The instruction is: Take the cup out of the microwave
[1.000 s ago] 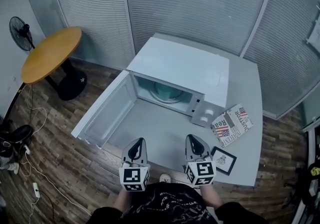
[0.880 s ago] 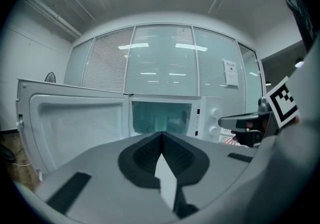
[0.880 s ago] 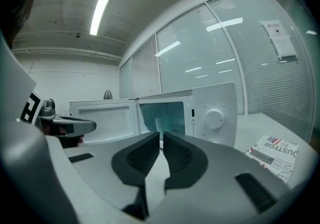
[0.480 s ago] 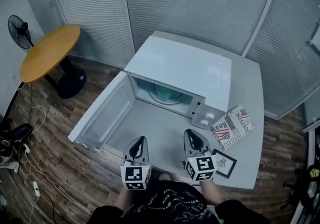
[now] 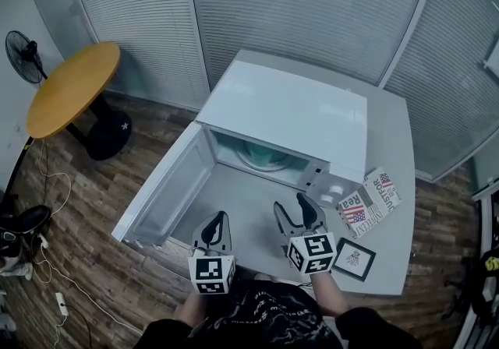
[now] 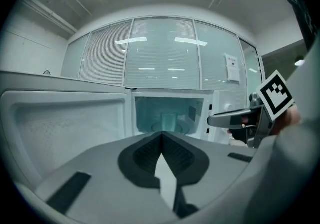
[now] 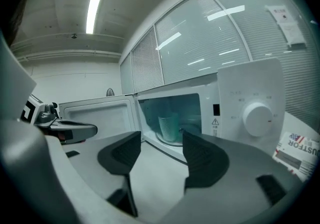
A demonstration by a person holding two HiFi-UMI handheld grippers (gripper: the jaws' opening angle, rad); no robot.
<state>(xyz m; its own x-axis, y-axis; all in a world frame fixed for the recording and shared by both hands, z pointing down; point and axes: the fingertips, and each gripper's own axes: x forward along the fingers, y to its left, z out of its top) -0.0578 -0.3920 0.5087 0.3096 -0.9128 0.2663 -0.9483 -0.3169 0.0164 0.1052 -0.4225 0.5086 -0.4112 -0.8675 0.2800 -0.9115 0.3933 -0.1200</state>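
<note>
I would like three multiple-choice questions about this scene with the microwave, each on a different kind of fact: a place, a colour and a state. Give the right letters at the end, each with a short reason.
1. Where is the cup?
A. inside the microwave
B. on top of it
C. behind it

2. What colour is the top of the round table?
A. blue
B. yellow-orange
C. white

3. In what state is the microwave's door?
A. shut
B. taken off
C. open, swung out to the left

Answers:
1 A: both gripper views show the cup standing inside the lit cavity.
2 B: the head view shows a yellow-orange top on a dark foot.
3 C: the door stands wide open and the cavity is in plain sight.
</note>
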